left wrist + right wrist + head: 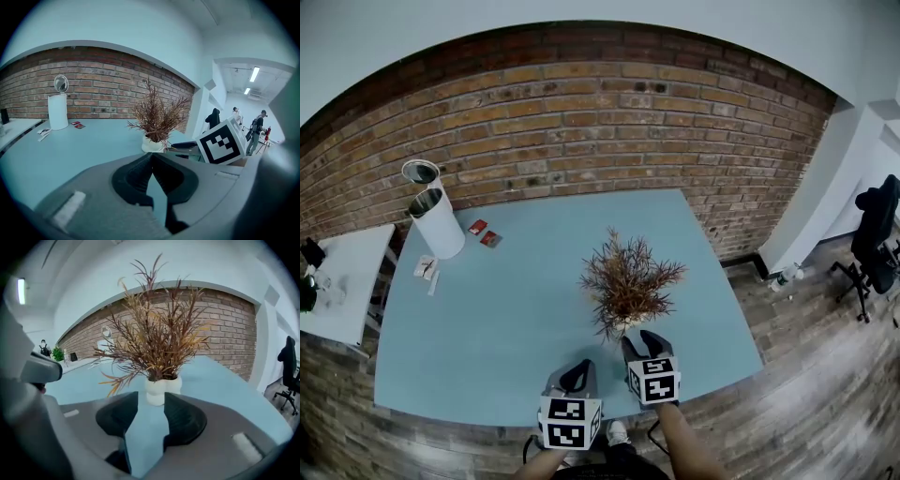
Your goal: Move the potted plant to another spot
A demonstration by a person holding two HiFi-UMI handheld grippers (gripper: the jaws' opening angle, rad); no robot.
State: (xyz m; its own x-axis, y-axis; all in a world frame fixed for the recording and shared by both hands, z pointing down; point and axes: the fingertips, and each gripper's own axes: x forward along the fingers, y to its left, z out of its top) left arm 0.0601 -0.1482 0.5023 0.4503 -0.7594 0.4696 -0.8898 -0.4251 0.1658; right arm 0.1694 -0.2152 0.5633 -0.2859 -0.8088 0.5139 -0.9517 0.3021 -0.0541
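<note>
Right gripper view: right gripper (151, 394) is held part-open, empty, just short of potted plant (162, 386) on desk (225, 385). Left gripper (151, 154) is closed, empty. Approach step is judged in hand; the plant must be enclosed and gripped next.

A light blue table (487, 319) stands against a red brick wall (581, 122). Near its far left corner is a tall white cylinder (439, 230) with a round mirror (420, 172) just behind it. Two small red packets (484, 232) lie beside the cylinder, and some small white slips (427, 269) lie nearer the left edge. A white side table (347, 281) is to the left. On the wooden floor (825, 375) at right stands a black office chair (874, 234). Distant people (258, 129) stand under ceiling lights (254, 74)
</note>
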